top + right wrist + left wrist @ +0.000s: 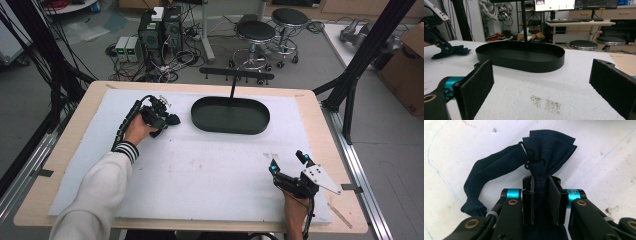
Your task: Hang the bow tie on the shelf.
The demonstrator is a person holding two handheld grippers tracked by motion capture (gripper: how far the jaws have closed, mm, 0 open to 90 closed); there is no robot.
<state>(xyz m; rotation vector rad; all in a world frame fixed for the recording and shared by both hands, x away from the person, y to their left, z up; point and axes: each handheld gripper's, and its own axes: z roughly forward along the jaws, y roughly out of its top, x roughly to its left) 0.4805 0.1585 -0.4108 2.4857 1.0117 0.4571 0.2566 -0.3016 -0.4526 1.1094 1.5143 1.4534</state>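
We see the left hand-held gripper (541,202) clenched on a dark blue bow tie (549,147) near the counter's (210,170) far left corner, just left of the black oval tray (230,116). Its pleated fan spreads beyond the pads, pointing away from us toward the tray, its strap looping off to one side. The right hand-held gripper (288,161) rests released, holding nothing, near the front right corner.
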